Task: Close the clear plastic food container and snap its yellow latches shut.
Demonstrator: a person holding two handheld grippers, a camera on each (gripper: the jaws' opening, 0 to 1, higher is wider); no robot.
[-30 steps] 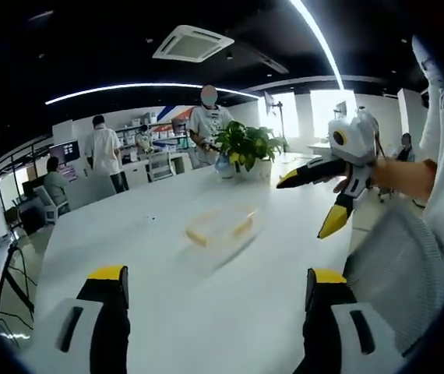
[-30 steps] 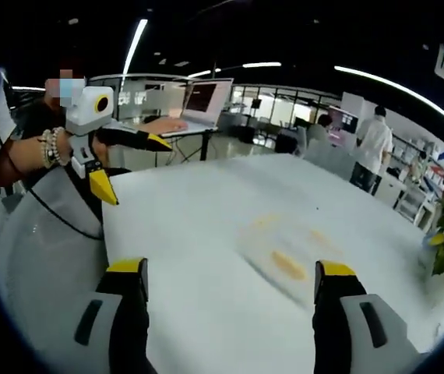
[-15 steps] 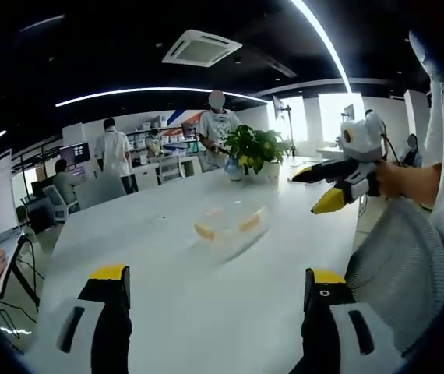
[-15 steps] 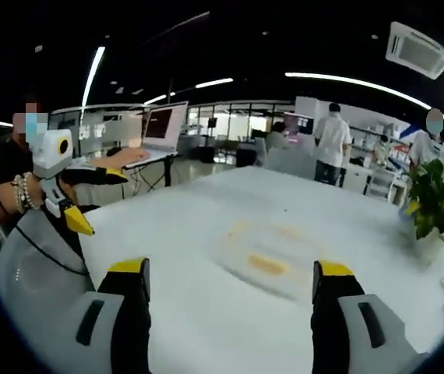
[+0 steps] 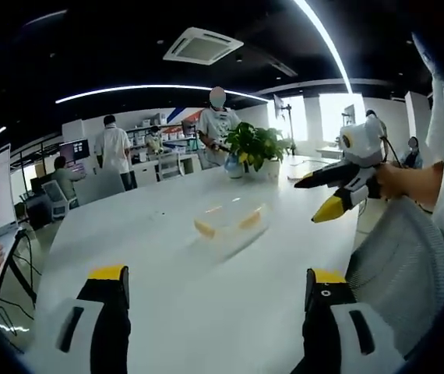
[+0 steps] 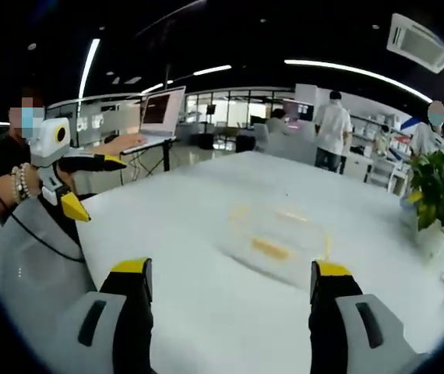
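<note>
On the counter (image 5: 167, 296): wide, white and bare around the work; you have room to come in from either side.
Potted plant (image 5: 255, 146): at the far end of the counter, well apart from the work.
Clear plastic food container (image 5: 230, 221): near the middle of the counter, ahead of both your hands and touched by neither. In the right gripper view it lies at (image 6: 280, 241). It is blurred, so you cannot tell whether the lid is seated.
Yellow latches (image 5: 205, 227): yellow patches on the container's sides; whether they are snapped down is not clear.
Left hand-held gripper (image 5: 216, 292): jaws spread wide, holding nothing, raised short of the container.
Right hand-held gripper (image 6: 230, 284): jaws also spread and empty, well back from it.
Step in hand: approach. Bring both down level, steady one side of the container while you press the lid flat, then push each latch at its free edge so the container does not slide.
</note>
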